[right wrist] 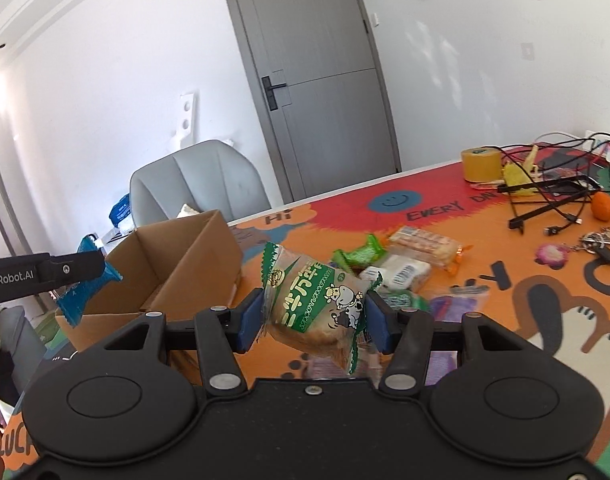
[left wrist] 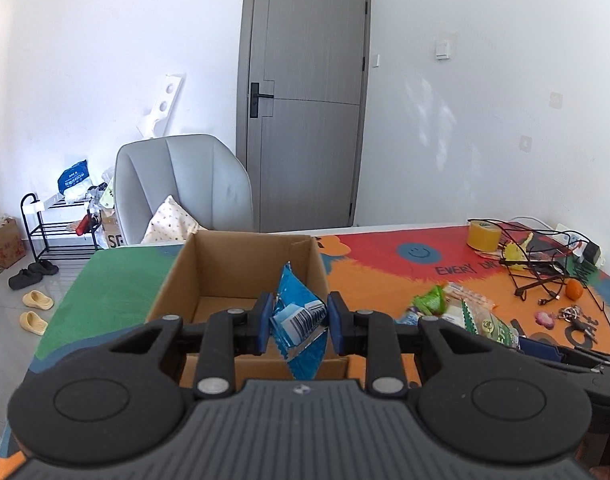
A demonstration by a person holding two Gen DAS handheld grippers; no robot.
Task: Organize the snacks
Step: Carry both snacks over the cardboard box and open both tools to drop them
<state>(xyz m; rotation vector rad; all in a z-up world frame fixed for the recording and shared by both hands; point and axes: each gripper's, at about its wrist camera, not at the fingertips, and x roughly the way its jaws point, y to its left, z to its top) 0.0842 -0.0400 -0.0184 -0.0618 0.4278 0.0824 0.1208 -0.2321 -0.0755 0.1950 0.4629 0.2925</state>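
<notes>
The colourful mat (right wrist: 485, 300) on the desk reads "EVERY DA…" beside a blue smiley, plus "HI". The left claw (right wrist: 89, 266) carries "enRobot.AI" on its arm. The green-and-white bread packet (right wrist: 317, 304) bears Chinese characters.

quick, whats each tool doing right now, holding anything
left tool: closed on the blue snack packet, over the cardboard box
right tool: closed on the green-and-white wrapped bun

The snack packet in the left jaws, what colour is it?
Bright blue packet, with a white barcode patch; the left wrist view shows it best.
</notes>
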